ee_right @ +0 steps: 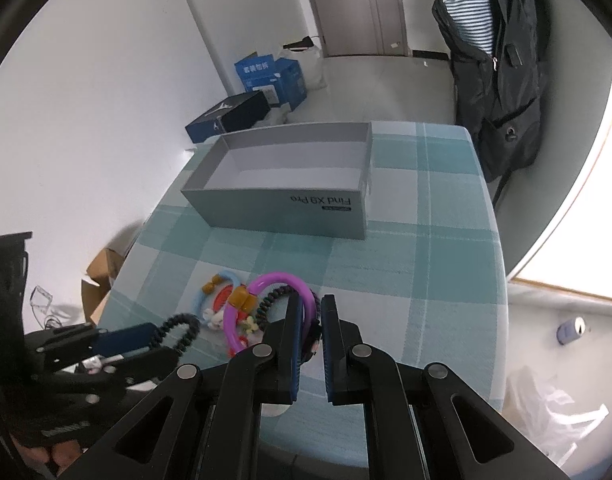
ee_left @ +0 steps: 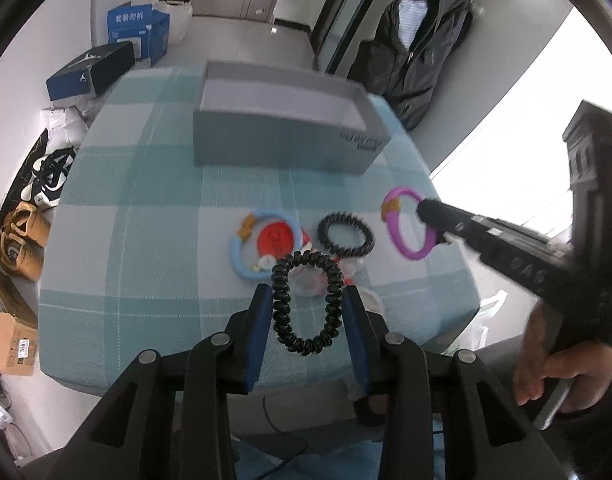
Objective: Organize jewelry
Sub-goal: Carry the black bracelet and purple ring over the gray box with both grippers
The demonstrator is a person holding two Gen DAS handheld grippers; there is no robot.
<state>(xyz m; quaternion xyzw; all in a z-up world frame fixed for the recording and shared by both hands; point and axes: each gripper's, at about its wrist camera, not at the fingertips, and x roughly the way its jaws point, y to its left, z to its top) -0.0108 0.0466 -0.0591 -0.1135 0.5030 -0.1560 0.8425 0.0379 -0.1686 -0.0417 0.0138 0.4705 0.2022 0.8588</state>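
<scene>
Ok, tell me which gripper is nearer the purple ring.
Right. The right gripper has its jaws closed on the purple ring; the left gripper holds the black coil band beside it.

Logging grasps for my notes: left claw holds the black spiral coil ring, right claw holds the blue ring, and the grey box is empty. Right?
Not quite. The right claw grips the purple ring, not the blue ring, which lies on the checked cloth; the left wrist view shows this. The left claw does hold the black spiral coil ring, and the grey box looks empty.
</scene>
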